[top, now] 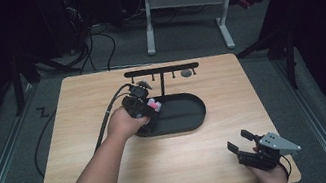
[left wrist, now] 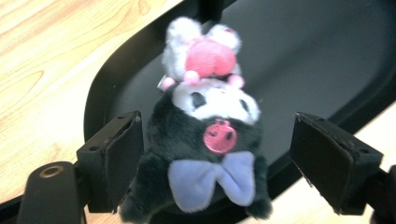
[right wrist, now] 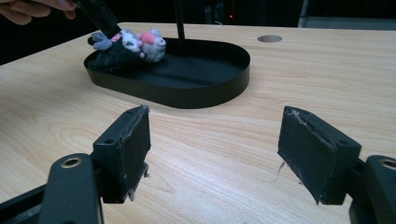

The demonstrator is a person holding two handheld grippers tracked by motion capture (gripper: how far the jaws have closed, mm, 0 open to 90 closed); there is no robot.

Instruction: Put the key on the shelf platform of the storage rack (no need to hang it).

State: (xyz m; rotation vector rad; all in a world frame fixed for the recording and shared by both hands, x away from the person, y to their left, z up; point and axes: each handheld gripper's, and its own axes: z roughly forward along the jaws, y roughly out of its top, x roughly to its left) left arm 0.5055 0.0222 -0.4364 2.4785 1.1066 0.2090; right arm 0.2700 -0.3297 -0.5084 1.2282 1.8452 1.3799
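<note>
Wooden bench (top: 116, 181) carries black oval tray (top: 191, 117) near centre. Plush toy (left wrist: 205, 140) lies at left end of tray, partly over rim. Left gripper (top: 145, 105) above toy, fingers (left wrist: 123, 158) apart either side, pads clear of plush. Right gripper (top: 241, 142) well right of tray, nearer person, fingers (right wrist: 133, 144) apart, nothing between.

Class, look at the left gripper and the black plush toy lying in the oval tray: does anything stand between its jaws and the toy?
Nothing visible does. The black plush toy with a lilac bow lies in the black oval metal tray, directly between the open jaws of the left gripper, whose pads stand off its sides.
</note>
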